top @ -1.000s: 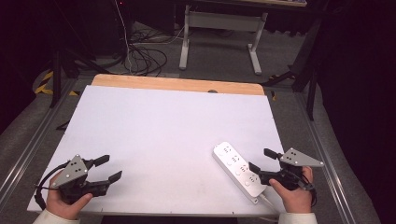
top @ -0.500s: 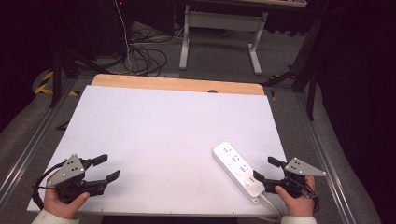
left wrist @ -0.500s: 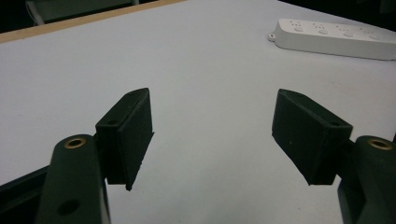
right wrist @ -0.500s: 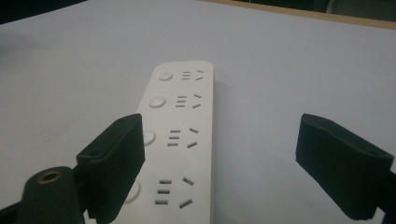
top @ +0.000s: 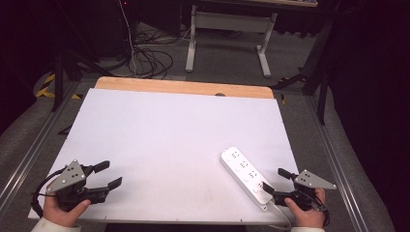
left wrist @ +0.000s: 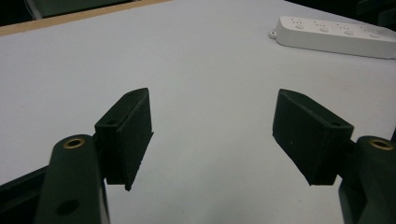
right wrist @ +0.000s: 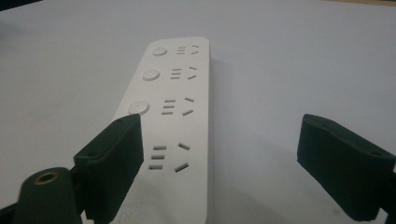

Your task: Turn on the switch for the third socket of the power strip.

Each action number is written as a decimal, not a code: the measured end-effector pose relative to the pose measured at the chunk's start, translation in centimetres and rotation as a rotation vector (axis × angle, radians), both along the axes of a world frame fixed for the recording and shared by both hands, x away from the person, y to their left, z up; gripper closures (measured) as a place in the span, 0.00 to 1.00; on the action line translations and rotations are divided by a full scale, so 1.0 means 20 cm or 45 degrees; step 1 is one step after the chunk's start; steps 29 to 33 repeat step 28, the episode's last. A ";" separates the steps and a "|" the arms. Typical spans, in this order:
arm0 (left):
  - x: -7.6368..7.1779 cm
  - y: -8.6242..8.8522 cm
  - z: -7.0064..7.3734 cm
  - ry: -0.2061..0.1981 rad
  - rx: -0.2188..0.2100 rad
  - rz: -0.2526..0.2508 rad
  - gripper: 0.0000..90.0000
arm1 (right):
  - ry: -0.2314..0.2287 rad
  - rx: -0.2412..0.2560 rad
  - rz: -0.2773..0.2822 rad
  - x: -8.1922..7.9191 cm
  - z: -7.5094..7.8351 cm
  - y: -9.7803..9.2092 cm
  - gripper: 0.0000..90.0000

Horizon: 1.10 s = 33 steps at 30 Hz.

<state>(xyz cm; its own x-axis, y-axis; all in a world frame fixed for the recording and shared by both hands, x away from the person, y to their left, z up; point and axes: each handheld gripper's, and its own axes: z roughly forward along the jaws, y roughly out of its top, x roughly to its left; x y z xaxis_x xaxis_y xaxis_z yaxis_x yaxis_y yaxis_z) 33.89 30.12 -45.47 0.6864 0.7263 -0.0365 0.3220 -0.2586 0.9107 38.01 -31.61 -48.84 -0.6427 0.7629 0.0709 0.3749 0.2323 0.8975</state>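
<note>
High view gives me the layout: the white power strip lies flat on the counter near its front right corner, set at a slant, with its near end pointing toward the front edge and its cord trailing off that end. My right gripper sits just beside that near end, jaws spread apart and holding nothing; in the right gripper view the strip runs away from me between the jaws, the left jaw overlapping its near edge beside the row of round buttons and the right jaw well clear over bare counter. I judge this as the approach step, with the grasp not yet made. The next move, as I read it, calls for easing the right gripper forward and shifting it sideways until both jaws straddle the strip's width, then closing on its long sides rather than on the sockets. My left gripper rests near the front left corner, well apart from the strip, jaws likewise wide and empty; in the left gripper view the strip shows far off across the counter.
</note>
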 end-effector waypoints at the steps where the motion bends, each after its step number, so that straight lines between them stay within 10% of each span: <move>1: -0.01 0.01 0.00 0.008 -0.016 0.009 0.32 | 0.001 0.003 0.002 0.00 0.00 0.00 0.17; 33: 0.02 0.01 -0.03 0.000 0.018 0.024 0.32 | -0.076 -0.101 -0.086 -0.03 0.08 0.07 0.20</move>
